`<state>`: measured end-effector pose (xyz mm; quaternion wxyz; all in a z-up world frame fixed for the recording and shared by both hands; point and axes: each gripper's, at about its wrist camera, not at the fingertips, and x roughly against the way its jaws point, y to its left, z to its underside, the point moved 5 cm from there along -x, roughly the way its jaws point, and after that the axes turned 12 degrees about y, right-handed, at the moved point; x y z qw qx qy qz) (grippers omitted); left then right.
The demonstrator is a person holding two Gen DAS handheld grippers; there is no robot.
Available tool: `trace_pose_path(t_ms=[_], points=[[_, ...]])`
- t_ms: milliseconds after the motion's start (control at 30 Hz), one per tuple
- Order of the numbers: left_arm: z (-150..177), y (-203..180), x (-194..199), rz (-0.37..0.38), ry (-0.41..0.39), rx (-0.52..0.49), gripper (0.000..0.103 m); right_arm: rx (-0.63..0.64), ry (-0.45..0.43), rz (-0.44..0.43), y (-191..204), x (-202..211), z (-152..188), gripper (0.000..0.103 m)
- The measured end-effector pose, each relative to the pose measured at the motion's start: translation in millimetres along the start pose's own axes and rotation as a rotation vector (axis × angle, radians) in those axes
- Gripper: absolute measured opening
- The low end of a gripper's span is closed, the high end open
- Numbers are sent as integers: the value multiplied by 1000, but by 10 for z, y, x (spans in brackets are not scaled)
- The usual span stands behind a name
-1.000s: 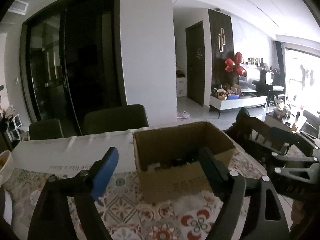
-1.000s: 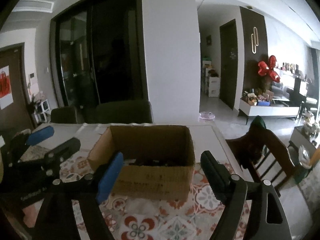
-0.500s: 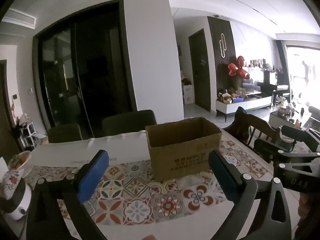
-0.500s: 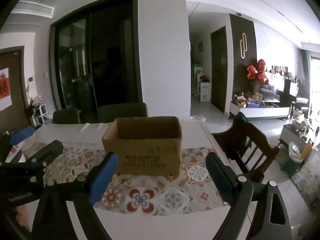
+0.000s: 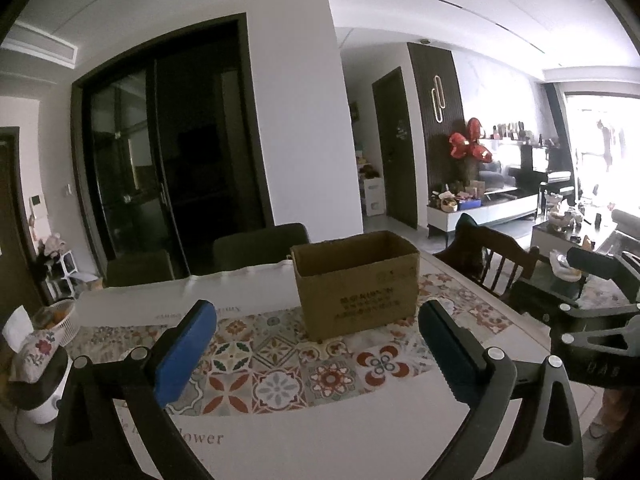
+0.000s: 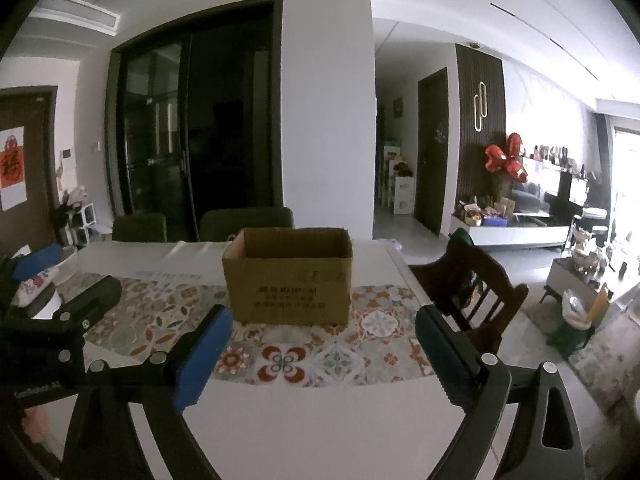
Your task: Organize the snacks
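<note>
We hold both grippers above the near edge of the table [image 5: 360,432], each with its jaws spread wide and nothing between them. The left gripper [image 5: 316,344] points at the patterned tile runner [image 5: 280,376], and the right gripper [image 6: 320,346] does the same from a little farther to the right; in the right wrist view we can see the left gripper at the left edge, and in the left wrist view the right one shows at the right edge. The cardboard box [image 5: 356,284] stands upright on the far part of the runner, open at the top, well apart from both grippers. From this angle we cannot see inside it, so we cannot tell what snacks it holds. A wooden chair [image 6: 476,280] stands just beside the table's right side, and a tissue box with a floral cover [image 5: 34,348] sits at the far left.
</note>
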<state>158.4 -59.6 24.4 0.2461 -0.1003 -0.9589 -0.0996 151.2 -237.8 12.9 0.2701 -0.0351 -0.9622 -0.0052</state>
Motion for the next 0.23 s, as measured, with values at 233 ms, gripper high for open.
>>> trace_pose_path(t_ms=[233], points=[[37,-15,101,-10,-3,12,103,-1,15,-14,19,67,106,94]])
